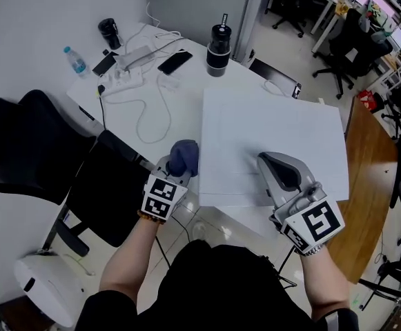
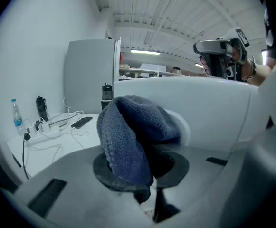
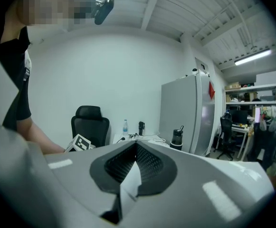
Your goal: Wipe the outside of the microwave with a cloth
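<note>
The boxy white microwave (image 1: 276,133) stands on the white desk (image 1: 179,92). A bunched dark-blue terry cloth (image 1: 184,156), pinched in the left tongs (image 1: 178,169), is at the microwave's left front corner. The right tongs (image 1: 275,169), closed and empty, are over its top. Wiping looks barely begun, and nearly every outer face is probably left.

Bright even light, soft shadows, fisheye edges

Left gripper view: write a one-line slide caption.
Left hand-held gripper clamps a folded dark blue terry cloth beside the white box-shaped microwave.
</note>
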### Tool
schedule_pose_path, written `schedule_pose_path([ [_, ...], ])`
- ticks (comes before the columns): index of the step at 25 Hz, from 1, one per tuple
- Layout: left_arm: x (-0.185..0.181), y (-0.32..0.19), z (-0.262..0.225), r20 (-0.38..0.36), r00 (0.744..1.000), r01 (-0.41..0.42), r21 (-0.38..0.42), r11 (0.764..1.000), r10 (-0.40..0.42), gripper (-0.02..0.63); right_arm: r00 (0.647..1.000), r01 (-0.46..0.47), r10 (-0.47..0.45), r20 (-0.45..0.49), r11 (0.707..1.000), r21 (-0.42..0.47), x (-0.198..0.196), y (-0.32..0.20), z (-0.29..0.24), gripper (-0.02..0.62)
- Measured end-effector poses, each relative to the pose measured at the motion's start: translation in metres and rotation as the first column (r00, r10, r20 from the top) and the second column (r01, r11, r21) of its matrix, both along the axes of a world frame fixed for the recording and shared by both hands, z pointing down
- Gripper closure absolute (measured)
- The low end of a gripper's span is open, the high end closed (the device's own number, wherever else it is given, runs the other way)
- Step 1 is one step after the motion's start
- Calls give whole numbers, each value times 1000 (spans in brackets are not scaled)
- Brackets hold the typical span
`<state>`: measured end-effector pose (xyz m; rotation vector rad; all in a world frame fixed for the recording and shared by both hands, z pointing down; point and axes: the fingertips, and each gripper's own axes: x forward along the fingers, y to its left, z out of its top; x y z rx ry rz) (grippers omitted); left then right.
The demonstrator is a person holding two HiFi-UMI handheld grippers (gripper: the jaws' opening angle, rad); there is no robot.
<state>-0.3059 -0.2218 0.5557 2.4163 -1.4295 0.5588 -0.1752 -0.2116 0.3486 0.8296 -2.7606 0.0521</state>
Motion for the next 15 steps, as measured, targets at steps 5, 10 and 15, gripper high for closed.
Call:
schedule_pose_path([
  [5, -2, -26, 1, -2, 1000, -11, 3, 1000, 11, 543, 999, -33, 33, 6, 999, -16, 5, -7, 1, 594],
  [10, -6, -48, 4, 1, 1000, -21, -3, 1000, 21, 543, 999, -50, 51, 7, 999, -18, 3, -10, -1, 594],
  [15, -9, -66, 8, -1, 1000, -19, -12, 1000, 19, 543, 997, -71, 71, 3, 997, -10, 5, -12, -5, 594],
])
